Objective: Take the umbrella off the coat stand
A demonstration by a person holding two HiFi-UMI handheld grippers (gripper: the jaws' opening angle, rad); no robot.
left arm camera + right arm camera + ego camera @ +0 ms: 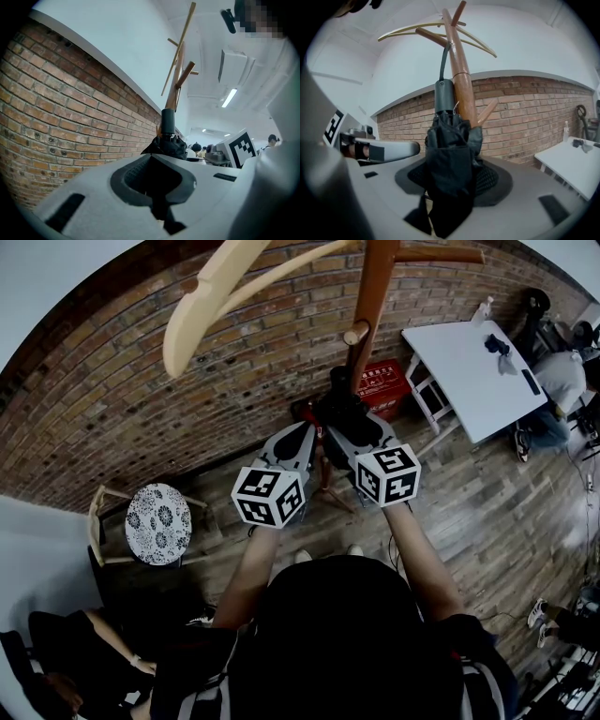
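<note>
A folded black umbrella [450, 154] hangs by its thin strap [443, 61] from a peg of the wooden coat stand [459, 70]. My right gripper [452, 180] is shut on the umbrella's bunched fabric, with a dark ribbed pad on each side of it. In the head view the umbrella [342, 409] is at the stand's post [373, 296], with the right gripper [349, 432] on it. The left gripper [298, 439] is beside it to the left, jaws together and empty. From the left gripper [152, 180] the umbrella [168, 143] is just ahead, untouched.
A brick wall [141, 381] runs behind the stand. A red crate [380, 382] sits at its foot, and a white table [469, 371] stands to the right with a seated person beyond. A patterned stool [157, 523] is at the left. A pale curved hanger arm [216, 287] juts out overhead.
</note>
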